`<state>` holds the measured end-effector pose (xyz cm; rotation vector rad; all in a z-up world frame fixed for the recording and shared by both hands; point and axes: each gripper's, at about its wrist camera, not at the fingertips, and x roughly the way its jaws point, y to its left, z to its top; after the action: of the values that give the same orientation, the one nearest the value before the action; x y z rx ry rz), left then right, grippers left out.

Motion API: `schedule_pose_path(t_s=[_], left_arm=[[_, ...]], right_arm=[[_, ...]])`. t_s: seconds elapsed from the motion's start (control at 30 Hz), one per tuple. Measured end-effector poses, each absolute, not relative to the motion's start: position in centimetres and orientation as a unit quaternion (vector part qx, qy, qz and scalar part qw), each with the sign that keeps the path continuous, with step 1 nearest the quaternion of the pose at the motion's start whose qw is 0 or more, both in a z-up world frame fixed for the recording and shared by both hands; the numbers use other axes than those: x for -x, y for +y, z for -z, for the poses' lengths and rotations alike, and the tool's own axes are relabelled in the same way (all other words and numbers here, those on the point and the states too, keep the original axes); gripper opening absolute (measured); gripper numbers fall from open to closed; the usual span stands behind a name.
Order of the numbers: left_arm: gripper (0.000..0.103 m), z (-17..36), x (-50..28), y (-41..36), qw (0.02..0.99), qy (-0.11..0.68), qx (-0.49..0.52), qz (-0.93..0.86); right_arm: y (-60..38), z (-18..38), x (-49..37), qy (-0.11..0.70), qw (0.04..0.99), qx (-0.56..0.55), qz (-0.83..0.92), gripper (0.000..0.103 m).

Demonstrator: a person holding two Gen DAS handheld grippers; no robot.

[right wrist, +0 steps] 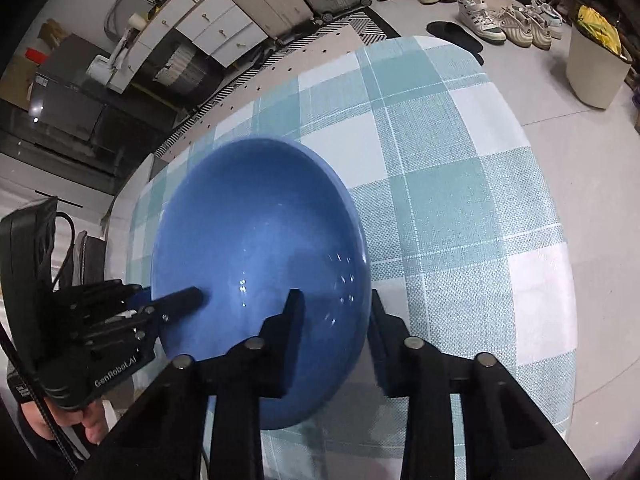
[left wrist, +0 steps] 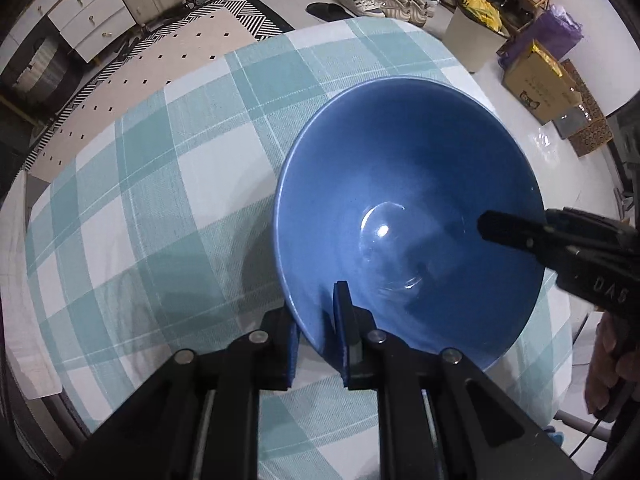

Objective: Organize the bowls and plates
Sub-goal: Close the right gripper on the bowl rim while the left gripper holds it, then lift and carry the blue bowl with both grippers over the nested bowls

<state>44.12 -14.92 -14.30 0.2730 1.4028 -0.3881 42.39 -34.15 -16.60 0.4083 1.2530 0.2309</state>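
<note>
Two grippers share one glossy blue ceramic bowl above the teal-and-white checked worktop. Your left gripper pinches the near rim, fingers nearly closed. Your right gripper straddles the opposite rim; whether both pads press, I cannot tell. Confirm the right grip before easing the left. Keep the bowl level.

Cool, even indoor light falls from above. White glare spots sit on the inside of the glossy blue ceramic bowl, which casts a soft shadow onto the teal-and-white checked tablecloth. Fisheye bending curves the edges; corners go black.
</note>
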Motion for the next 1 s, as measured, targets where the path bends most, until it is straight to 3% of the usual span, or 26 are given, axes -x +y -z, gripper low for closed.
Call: schedule_pose_path(t_s=[0.07,0.17,0.5,1.0], left_arm=[[0.013,14.4,-43.8,-14.7,0.738,0.640,-0.123,0.176],[0.013,14.5,-43.4,-14.5,0.735,0.645,-0.107,0.178],[0.014,14.7,-40.6,-13.7,0.727,0.657,-0.075,0.188],[0.015,15.2,-38.2,-14.2,0.746,0.628,-0.118,0.185]], right_arm=[[-34.4,16.8,-42.2,0.587,0.781,-0.189,-0.098,0.016],[-34.1,16.3,-42.0,0.587,0.786,-0.170,-0.092,0.011],[-32.6,15.7,-39.7,0.610,0.782,-0.099,-0.080,0.009],[-31.4,15.9,-37.5,0.627,0.773,-0.036,-0.092,0.010]])
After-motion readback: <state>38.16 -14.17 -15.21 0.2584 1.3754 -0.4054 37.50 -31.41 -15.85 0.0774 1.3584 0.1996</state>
